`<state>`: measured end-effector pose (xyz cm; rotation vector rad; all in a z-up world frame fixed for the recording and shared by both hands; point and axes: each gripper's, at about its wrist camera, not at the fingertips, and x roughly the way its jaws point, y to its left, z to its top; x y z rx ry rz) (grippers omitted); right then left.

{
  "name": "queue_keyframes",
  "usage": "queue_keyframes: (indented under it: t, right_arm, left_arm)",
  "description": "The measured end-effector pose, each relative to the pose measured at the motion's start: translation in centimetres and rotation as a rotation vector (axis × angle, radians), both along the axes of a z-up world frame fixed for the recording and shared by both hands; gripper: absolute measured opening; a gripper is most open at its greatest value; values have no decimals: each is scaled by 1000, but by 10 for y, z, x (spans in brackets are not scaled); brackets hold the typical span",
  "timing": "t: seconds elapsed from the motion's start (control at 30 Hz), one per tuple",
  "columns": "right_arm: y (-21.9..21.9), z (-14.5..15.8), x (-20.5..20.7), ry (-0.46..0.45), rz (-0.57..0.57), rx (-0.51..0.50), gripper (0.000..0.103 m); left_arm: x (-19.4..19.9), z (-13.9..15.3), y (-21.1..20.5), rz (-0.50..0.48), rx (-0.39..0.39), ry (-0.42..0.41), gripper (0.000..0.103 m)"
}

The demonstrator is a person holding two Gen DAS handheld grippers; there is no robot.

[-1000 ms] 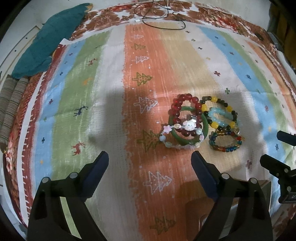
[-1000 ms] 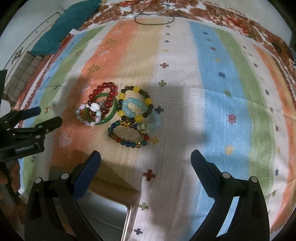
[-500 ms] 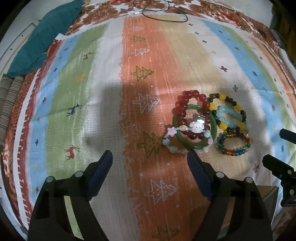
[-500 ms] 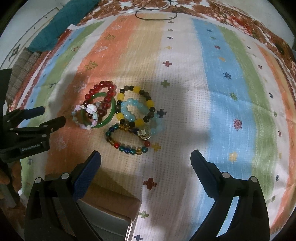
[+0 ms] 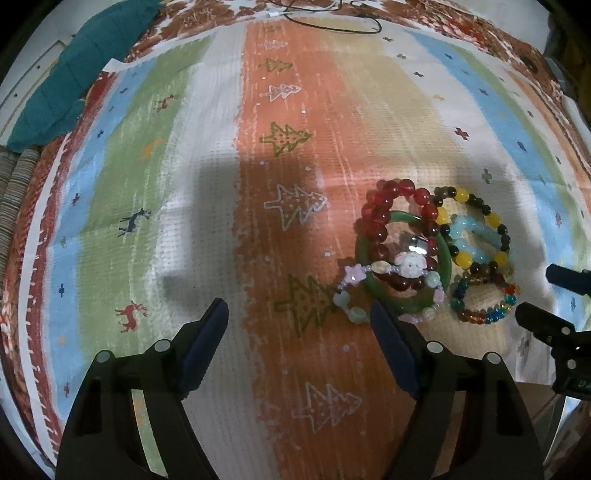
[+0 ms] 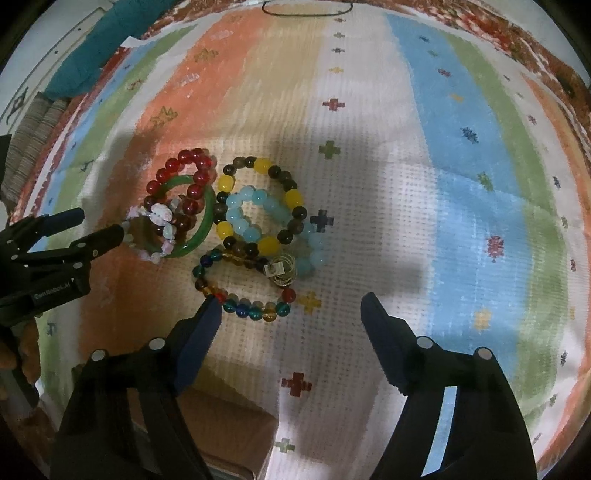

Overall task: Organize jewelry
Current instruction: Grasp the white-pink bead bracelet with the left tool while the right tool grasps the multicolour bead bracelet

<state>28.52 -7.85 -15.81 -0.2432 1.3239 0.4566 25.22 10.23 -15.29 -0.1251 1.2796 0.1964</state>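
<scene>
A pile of bracelets lies on the striped cloth: a red bead bracelet point(image 5: 380, 218) point(image 6: 195, 166), a green bangle point(image 5: 443, 258) point(image 6: 207, 225), a pastel charm bracelet point(image 5: 351, 310) point(image 6: 162, 214), a yellow and dark bead bracelet point(image 5: 495, 221) point(image 6: 291, 195), a light blue bead bracelet point(image 5: 469, 229) point(image 6: 243, 221) and a multicolour bead bracelet point(image 5: 491, 315) point(image 6: 251, 308). My left gripper point(image 5: 299, 321) is open and empty, its right finger just short of the pastel bracelet. My right gripper point(image 6: 290, 314) is open and empty, its left finger at the multicolour bracelet's near edge.
A brown box with a metal rim point(image 6: 229, 424) sits below my right gripper, also in the left wrist view point(image 5: 532, 402). A teal cloth point(image 5: 74, 74) lies far left. A black cord point(image 5: 332, 22) lies at the cloth's far edge.
Both grippers have moved forward and lower toward the bracelet pile, which looks larger and nearer. Both have stayed open. The bracelets have not moved.
</scene>
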Motion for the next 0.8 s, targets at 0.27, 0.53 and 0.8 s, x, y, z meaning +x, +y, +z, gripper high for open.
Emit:
queue_keyframes:
  t: [0.27, 0.53, 0.8]
  right_arm:
    - [6, -17, 8, 31, 6, -24, 66]
    - [14, -26, 19, 8, 13, -64, 52]
    - [15, -28, 20, -12, 39, -79, 15]
  left_arm:
    - [12, -16, 0, -12, 2, 29, 73]
    - [19, -23, 2, -17, 19, 25, 71]
    - [23, -20, 1, -19, 43, 31, 10]
